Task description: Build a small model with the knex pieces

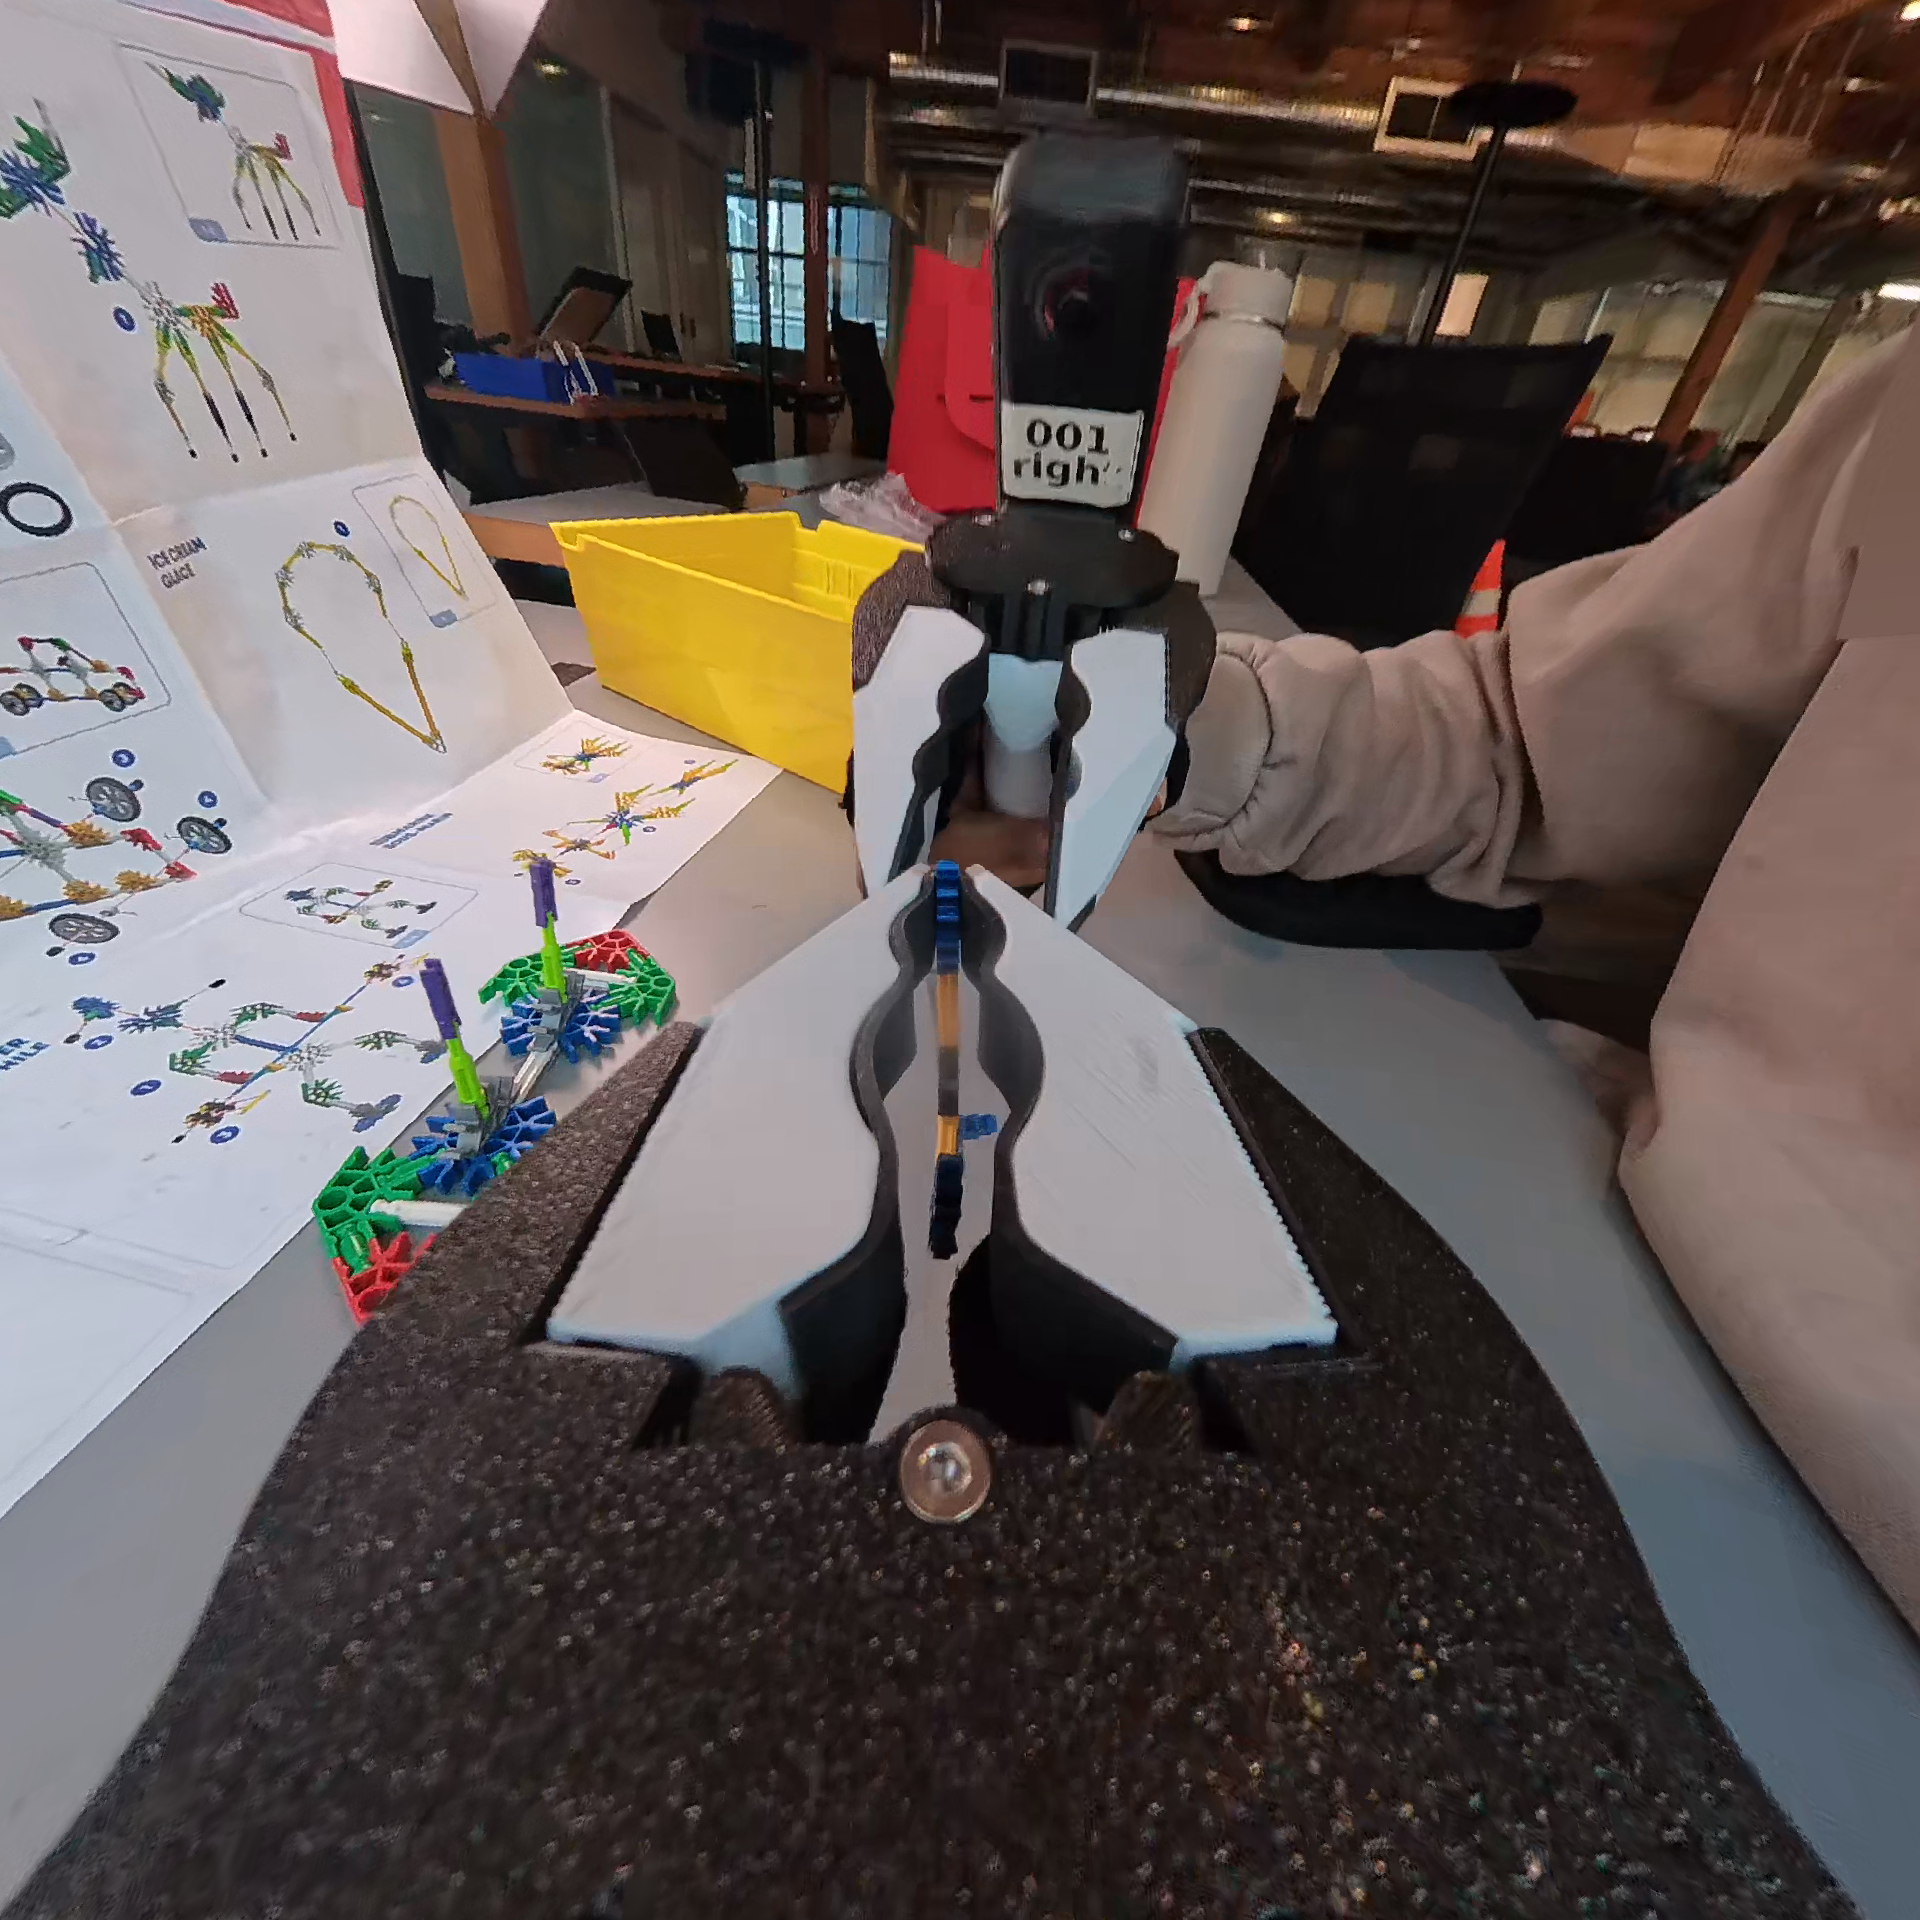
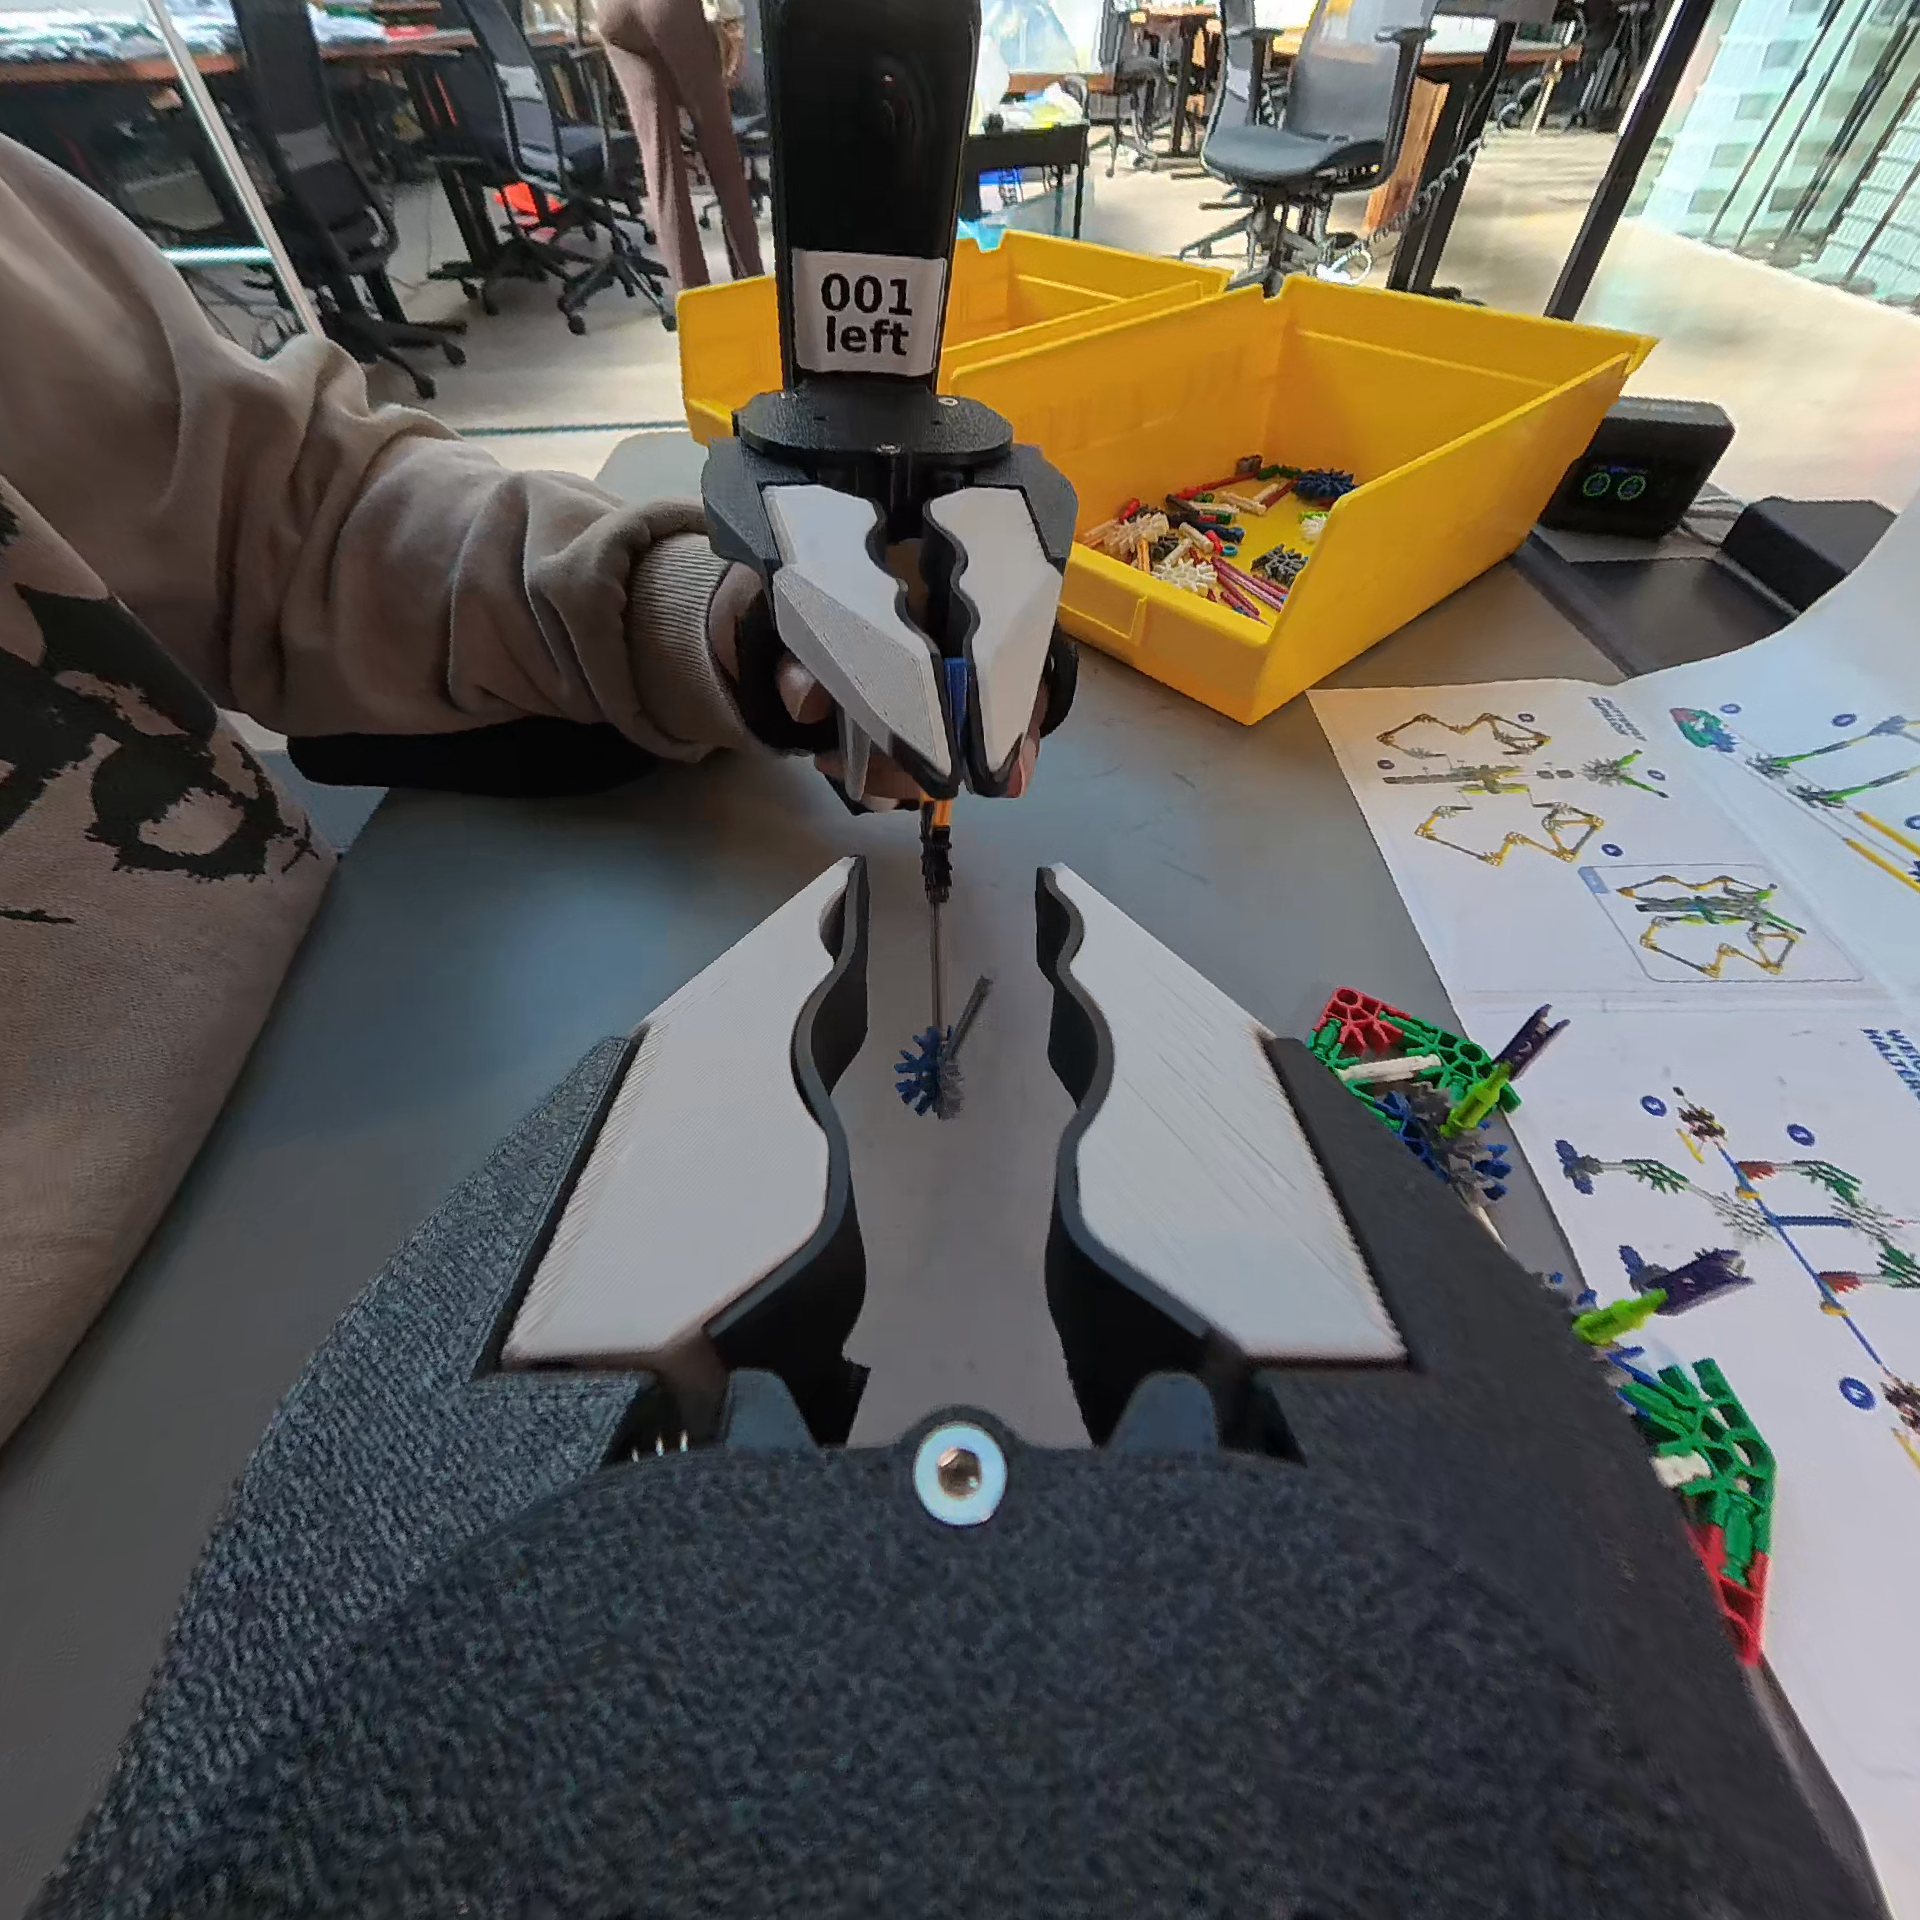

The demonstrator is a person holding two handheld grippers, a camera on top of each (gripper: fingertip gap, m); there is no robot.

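Left gripper (image 1: 948,883) is pinching a rod-and-connector piece (image 1: 945,1049) between closed fingers, dangling it above the grey table (image 2: 520,987). Right gripper (image 2: 951,873) is hovering, jaws spread wide, empty, facing it.

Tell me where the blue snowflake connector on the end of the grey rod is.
In the right wrist view, the blue snowflake connector hangs between the open right tongs, above the grey table, on a rod assembly gripped by the left tongs.

The built toy model (image 2: 1455,1091) lies partly on the instruction sheet (image 2: 1714,1039) on the table (image 2: 520,987), right of the right gripper (image 2: 951,873); the parts bin (image 2: 1351,499) stands behind it.
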